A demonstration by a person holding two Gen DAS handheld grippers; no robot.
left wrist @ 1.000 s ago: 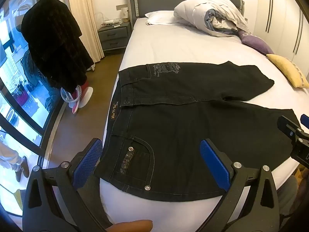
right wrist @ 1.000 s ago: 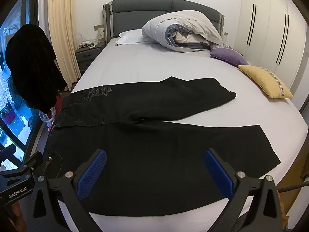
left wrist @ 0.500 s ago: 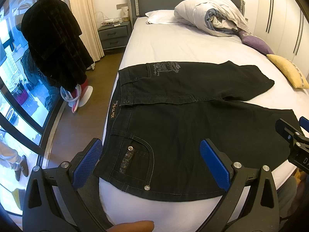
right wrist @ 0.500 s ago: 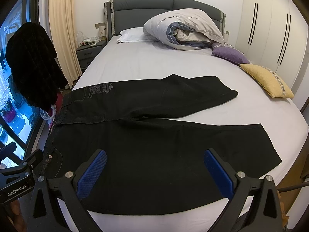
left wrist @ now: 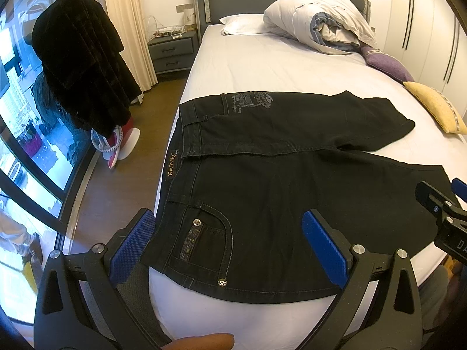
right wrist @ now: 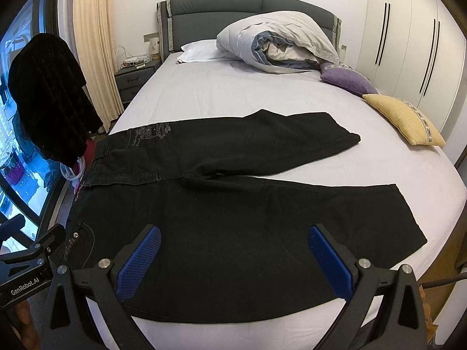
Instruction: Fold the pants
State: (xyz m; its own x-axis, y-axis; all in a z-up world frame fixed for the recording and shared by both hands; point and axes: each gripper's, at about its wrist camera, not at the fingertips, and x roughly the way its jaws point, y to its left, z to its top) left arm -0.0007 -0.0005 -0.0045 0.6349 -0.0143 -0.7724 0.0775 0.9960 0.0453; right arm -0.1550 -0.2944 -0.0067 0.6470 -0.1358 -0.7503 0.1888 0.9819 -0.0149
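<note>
Counts across the bedroom

One pair of black pants (right wrist: 233, 204), one bed (right wrist: 233, 93), one rolled duvet (right wrist: 280, 43), one white pillow (right wrist: 201, 51), two cushions, purple (right wrist: 347, 80) and yellow (right wrist: 405, 119), one nightstand (right wrist: 134, 80), two hand-held grippers, left (left wrist: 230, 248) and right (right wrist: 233, 262).

The pants (left wrist: 292, 180) were matt black denim with pale stitching and shiny metal rivets. The bed (right wrist: 262, 93) wore a smooth, pale sheet. Each gripper (left wrist: 233, 242) was matt black plastic with dimpled blue pads (right wrist: 137, 259) and silver screws. The floor (left wrist: 116, 180) was brown wood.
</note>
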